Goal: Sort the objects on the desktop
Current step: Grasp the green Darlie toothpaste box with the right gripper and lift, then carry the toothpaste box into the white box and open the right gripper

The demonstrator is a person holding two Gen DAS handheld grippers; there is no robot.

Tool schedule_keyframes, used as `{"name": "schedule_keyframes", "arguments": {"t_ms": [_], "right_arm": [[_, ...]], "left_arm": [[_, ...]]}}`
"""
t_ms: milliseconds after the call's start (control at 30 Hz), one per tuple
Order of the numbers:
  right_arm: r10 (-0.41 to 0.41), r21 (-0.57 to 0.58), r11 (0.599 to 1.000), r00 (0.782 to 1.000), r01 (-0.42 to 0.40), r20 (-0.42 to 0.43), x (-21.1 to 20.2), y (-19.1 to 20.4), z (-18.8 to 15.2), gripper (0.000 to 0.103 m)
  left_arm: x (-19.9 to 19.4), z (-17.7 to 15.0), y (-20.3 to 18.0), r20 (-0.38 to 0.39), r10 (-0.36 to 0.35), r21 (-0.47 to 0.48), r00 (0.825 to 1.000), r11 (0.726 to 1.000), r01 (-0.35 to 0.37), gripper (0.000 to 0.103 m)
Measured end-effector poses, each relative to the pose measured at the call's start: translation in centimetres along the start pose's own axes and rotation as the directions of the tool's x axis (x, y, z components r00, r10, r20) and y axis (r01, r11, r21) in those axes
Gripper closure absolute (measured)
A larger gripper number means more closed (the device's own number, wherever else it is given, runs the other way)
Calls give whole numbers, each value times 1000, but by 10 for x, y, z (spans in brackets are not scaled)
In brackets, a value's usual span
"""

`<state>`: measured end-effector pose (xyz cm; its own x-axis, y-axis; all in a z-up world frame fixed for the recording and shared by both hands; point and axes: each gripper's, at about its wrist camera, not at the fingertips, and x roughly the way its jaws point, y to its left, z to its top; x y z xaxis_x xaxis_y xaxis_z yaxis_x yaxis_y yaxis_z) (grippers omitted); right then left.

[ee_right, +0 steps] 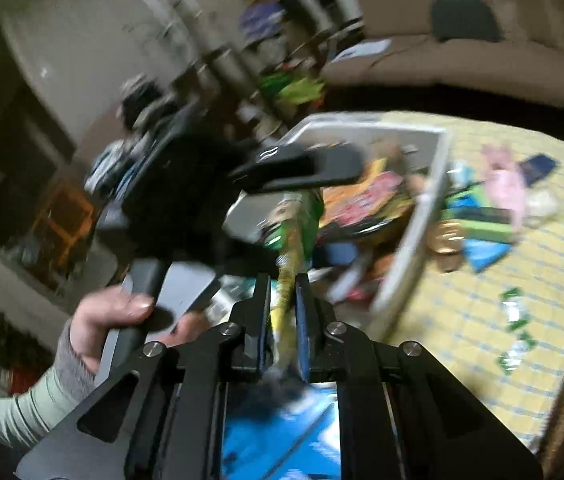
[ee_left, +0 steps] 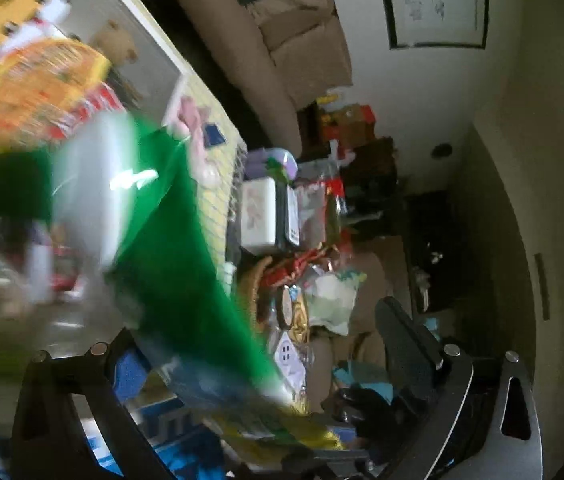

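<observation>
The right gripper [ee_right: 283, 292] has its two black fingers drawn almost together, pinching the near end of a long green and yellow snack packet [ee_right: 296, 232], which sticks out away from the camera, blurred. Past it lies a white tray [ee_right: 414, 240], tilted in this view and filled with bright packets too smeared to name. Right of the tray, on a yellow checked cloth [ee_right: 494, 304], sit a pink soft thing [ee_right: 502, 184], a blue packet [ee_right: 486, 252] and small green wrappers [ee_right: 516, 312]. At the left of the right wrist view a hand [ee_right: 121, 320] in a grey cuff grips the left gripper [ee_right: 298, 168], whose dark fingers reach out over the tray. In the left wrist view, that tool's fingers stand wide apart at the lower corners, with the green packet passing as a blur between them, touched by neither.
</observation>
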<state>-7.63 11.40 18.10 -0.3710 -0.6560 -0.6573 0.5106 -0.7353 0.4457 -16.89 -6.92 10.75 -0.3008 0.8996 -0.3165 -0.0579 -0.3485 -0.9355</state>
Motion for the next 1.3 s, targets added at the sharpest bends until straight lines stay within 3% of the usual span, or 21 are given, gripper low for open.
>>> {"name": "schedule_keyframes", "arguments": {"t_ms": [167,267,333,400,433,533,633,767,900,1000,1067,1200,1300], "right_arm": [[-132,-262,958,990,116,-45,37,68,0,95],[-282,-482,847,958,226,-47,72,111,-6,96],[-395,-630,722,918,285,-38,103,132,-18,98],[-492,-757,573,871,315,-10,135,144,-31,98],[-509,-791,528,861,310,-3,145,145,-36,98],[-546,-859,419,838,295,21,177,145,-48,98],[-555,-890,363,831,277,32,198,137,-57,98],[-566,-909,350,824,226,-13,219,123,-63,97],[-523,-906,387,850,173,-60,221,112,-59,97],[-520,-902,403,850,153,-89,218,106,-57,98],[-528,-909,391,844,144,-93,221,104,-60,98],[-531,-910,395,839,125,-115,220,101,-64,98],[-511,-907,409,849,105,-132,218,110,-64,97]], "left_arm": [[-67,6,27,54,43,-8,998,999,-43,5],[-87,15,46,41,75,-29,996,997,-74,5],[-98,26,60,35,94,-42,995,995,-93,5],[-104,36,69,20,99,-48,995,994,-98,5],[-108,41,77,22,108,-56,994,993,-107,5],[-116,47,96,10,157,-69,988,985,-156,5],[-131,48,115,8,205,-77,979,976,-204,4],[-140,42,120,-9,193,-76,981,978,-193,5],[-151,32,97,1,310,-3,951,951,-310,5],[-174,25,72,53,339,52,939,938,-342,5],[-188,23,60,73,348,72,935,933,-353,5],[-185,34,54,76,305,66,949,948,-310,4],[-154,42,61,32,323,70,946,943,-324,4]]}}
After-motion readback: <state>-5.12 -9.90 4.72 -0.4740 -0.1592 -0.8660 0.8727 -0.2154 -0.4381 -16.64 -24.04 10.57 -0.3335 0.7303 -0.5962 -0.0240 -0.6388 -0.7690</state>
